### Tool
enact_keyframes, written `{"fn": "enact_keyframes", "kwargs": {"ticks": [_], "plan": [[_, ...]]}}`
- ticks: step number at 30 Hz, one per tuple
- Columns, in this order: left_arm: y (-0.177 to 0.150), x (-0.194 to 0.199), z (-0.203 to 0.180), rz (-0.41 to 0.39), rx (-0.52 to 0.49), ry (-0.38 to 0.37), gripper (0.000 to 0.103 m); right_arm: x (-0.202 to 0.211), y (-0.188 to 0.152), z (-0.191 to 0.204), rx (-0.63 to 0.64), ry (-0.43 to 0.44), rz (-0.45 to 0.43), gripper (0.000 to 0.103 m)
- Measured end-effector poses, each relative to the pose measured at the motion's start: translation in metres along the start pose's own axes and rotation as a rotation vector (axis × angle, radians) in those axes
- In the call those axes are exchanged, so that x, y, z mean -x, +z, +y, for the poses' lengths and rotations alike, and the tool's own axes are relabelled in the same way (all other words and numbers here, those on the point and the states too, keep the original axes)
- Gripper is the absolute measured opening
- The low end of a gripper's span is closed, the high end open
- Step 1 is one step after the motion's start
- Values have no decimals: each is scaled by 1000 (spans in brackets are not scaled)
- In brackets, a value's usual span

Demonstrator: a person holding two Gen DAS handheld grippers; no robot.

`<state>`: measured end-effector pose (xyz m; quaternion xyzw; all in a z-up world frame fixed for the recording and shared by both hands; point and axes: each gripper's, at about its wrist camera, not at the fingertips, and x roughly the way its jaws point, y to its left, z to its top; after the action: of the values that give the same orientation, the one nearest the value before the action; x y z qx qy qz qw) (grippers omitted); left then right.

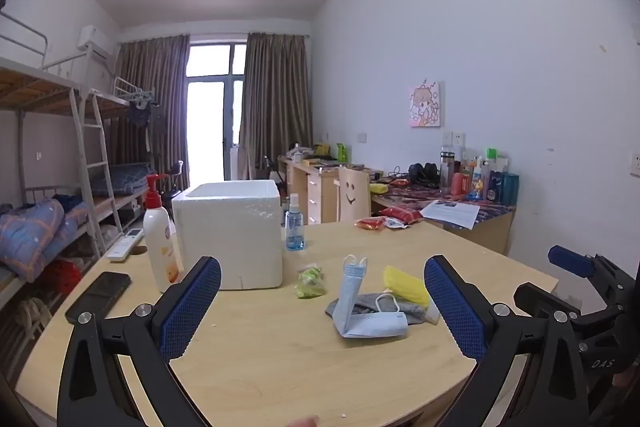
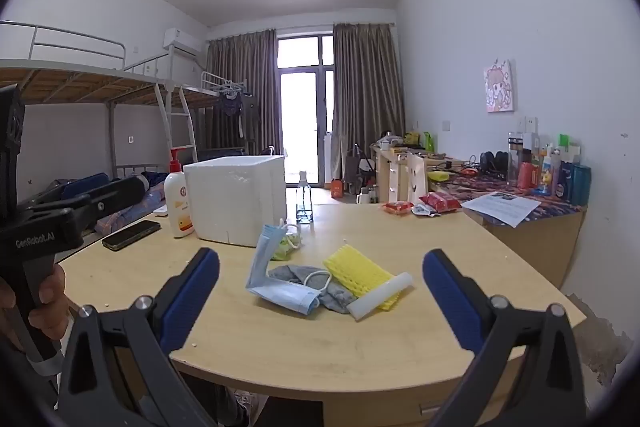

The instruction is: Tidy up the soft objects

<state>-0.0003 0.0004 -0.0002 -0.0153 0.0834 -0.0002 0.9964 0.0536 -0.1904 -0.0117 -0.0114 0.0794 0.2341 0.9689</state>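
We look down a dorm room with bunk beds (image 1: pixel 60 99) on the left, over a pale wooden tabletop (image 1: pixel 280 359). On it stands a white foam box (image 1: pixel 230 231) toward the back left. Our left hand-held gripper (image 1: pixel 322 303) and right hand-held gripper (image 2: pixel 320 299) hover level above the near edge, both spread wide and empty. Ahead of them lies a pile: blue face mask (image 2: pixel 276 279) half upright, touching a grey cloth (image 2: pixel 304 277), a yellow foam net (image 2: pixel 356 273) and a small white foam strip (image 2: pixel 380 295).
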Motion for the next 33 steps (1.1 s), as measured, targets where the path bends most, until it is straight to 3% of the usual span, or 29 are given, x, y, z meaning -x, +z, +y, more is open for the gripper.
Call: {"fn": "enact_keyframes", "kwargs": {"ticks": [33], "plan": [[0, 2, -3, -5, -36, 4, 102, 4, 0, 1, 3, 2, 15, 103]]}}
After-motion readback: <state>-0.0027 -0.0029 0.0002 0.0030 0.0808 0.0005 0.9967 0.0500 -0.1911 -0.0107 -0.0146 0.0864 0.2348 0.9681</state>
